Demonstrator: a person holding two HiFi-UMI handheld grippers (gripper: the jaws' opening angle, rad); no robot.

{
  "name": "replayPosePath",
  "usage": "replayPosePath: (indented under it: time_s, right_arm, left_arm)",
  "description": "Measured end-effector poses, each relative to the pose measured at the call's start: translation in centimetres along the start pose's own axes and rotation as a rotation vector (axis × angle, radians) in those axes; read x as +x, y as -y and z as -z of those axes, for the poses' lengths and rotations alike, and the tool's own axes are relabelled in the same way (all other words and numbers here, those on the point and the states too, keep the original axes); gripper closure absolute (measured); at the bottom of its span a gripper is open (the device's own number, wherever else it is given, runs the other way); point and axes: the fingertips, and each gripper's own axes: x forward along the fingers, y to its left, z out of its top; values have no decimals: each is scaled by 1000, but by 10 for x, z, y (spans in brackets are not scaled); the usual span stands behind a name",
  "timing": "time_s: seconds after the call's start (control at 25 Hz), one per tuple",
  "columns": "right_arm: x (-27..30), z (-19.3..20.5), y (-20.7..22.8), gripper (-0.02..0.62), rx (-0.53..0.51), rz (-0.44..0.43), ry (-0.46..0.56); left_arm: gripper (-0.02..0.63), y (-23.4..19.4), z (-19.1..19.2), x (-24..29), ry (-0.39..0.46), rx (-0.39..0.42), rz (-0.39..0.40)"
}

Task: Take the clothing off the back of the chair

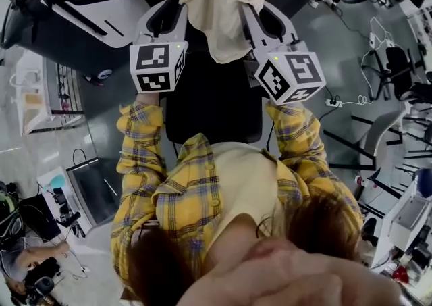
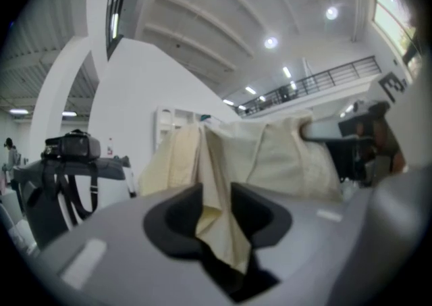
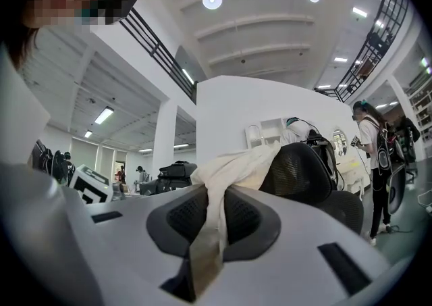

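While the cream garment (image 1: 216, 1) hangs bunched between both tongs, it sits close against the black mesh chair back (image 3: 304, 173). The right tongs (image 3: 216, 198) are clenched on a fold of it. The left tongs (image 2: 216, 198) stand slightly parted, with cloth lying loose between them. Removal is judged largely done, but clearance of the far edge cannot be confirmed. Carrying it away is outstanding.

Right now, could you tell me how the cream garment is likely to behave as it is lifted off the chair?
Probably floppy: the cream garment hangs in soft folds and will sag between grips. Likely light, since a thin pinch in the right gripper holds it. It may drag on the chair mesh.
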Motion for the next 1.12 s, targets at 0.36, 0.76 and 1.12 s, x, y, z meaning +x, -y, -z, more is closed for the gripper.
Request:
replayPosePath:
  time_s: [0.36, 0.76, 1.12]
  right_arm:
    - [-13, 23, -2, 538, -6, -10, -64]
    - [13, 56, 4, 538, -14, -20, -141]
    - [25, 75, 15, 538, 9, -18, -182]
  left_arm:
    - [454, -20, -21, 33, 21, -13, -36]
    - [373, -56, -56, 94, 59, 55, -85]
    - [302, -61, -74, 122, 92, 81, -118]
